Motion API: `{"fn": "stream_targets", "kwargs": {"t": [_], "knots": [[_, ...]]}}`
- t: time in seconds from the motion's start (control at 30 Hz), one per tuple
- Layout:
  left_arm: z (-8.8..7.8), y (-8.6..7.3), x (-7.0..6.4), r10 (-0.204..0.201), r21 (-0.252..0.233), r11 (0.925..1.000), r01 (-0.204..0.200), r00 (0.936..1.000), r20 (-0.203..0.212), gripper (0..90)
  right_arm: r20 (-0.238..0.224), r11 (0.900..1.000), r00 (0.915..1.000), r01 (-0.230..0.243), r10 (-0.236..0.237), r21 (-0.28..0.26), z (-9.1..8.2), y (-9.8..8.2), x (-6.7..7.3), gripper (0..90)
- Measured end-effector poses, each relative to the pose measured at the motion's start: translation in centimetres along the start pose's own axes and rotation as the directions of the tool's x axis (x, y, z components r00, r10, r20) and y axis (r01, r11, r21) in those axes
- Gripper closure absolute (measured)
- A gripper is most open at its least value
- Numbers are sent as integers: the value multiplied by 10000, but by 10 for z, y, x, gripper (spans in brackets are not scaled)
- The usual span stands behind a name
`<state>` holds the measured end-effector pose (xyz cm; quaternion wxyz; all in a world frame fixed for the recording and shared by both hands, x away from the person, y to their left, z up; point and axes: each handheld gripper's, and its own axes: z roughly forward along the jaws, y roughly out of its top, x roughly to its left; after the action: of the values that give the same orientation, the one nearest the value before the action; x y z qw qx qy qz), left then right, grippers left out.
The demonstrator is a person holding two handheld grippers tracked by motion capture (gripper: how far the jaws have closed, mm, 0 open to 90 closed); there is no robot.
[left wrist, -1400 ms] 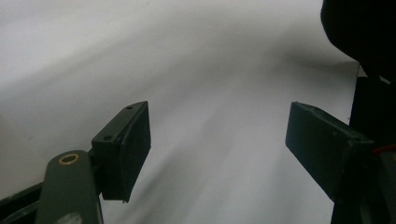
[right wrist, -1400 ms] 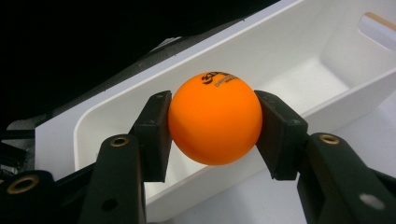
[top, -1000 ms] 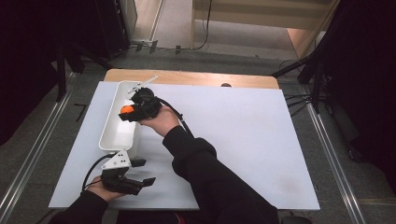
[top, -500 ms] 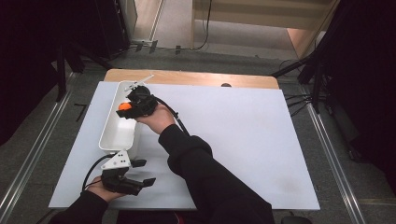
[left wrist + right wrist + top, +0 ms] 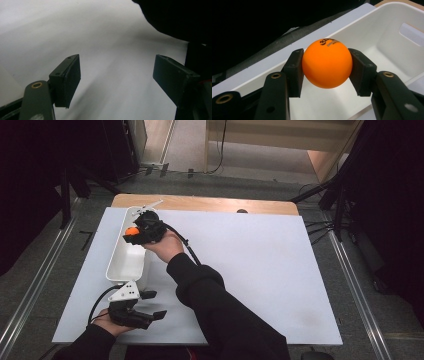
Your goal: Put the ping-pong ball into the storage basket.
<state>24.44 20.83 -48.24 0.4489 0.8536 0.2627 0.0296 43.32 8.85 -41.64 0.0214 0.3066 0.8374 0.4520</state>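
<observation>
Right gripper view, fingers (image 5: 325, 72) clamping orange ball (image 5: 326, 65) over white bin (image 5: 392, 32), print partly hidden, left gripper (image 5: 117, 80) fingers wide.

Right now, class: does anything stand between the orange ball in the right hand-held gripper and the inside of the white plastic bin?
Nothing visible does. The round orange ball, clamped in the right hand-held gripper, hangs over the open white plastic bin, whose floor looks bare.

The orange ball (image 5: 326, 65) carries small dark print near its top, a logo and a line beneath, too blurred to read.
</observation>
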Motion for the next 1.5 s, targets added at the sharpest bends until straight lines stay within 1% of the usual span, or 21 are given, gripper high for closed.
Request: {"fn": "stream_targets", "kwargs": {"t": [0.1,0.13,0.33,0.43,0.57,0.6,0.7,0.77,0.97,1.0,1.1,1.13,1.17,1.27,1.4,1.47,1.5], "knots": [[0,0,0,47,15,10000,-47,10000,7,229,88,9999,10000,16,-15,-106,2,-1,0,488],[0,0,0,36,9,10000,-36,10000,2,229,201,9999,9998,44,-41,-122,4,-2,1,487],[0,0,0,-5,-10,10000,5,10000,41,229,175,9999,9998,30,-28,-110,7,-3,3,487],[0,0,0,-22,-33,10000,22,10000,58,229,159,9999,9998,125,-123,-88,9,-4,3,487],[0,0,0,-22,-33,10000,22,10000,25,229,159,9999,9998,81,-80,-60,12,-8,4,487],[0,0,0,-28,-23,10000,28,10000,30,229,86,10000,10000,-8,8,-82,14,-11,3,487],[0,0,0,-7,-19,10000,7,10000,49,229,67,10000,10000,-67,67,-60,15,-13,2,487],[0,0,0,28,-31,10000,-28,10000,46,229,16,9999,9999,-111,111,38,16,-15,3,486],[0,0,0,0,13,10000,0,10000,36,229,30,10000,10000,-31,31,95,18,-17,4,484],[0,0,0,2,12,10000,-2,10000,37,229,20,9999,9999,-99,99,118,19,-17,4,482],[0,0,0,2,11,10000,-2,10000,38,229,90,9999,9999,-97,96,130,19,-17,4,478],[0,0,0,-4,11,10000,4,10000,43,229,170,10000,9998,81,-81,31,19,-17,5,420],[0,0,0,-9,-20,10000,9,10000,42,229,170,10000,9998,81,-81,31,19,-17,5,420],[0,0,0,0,13,10000,0,10000,44,229,85,9988,9991,413,-411,-266,17,-16,5,286],[0,0,0,1,10,10000,-1,10000,40,229,164,9988,9989,445,-442,-213,14,-15,5,273],[0,0,0,-2,11,10000,2,10000,39,229,-34,9993,9996,297,-298,-224,10,-15,3,279],[0,0,0,-3,12,10000,3,10000,42,229,-34,9993,9996,297,-298,-224,10,-15,3,279]]}}
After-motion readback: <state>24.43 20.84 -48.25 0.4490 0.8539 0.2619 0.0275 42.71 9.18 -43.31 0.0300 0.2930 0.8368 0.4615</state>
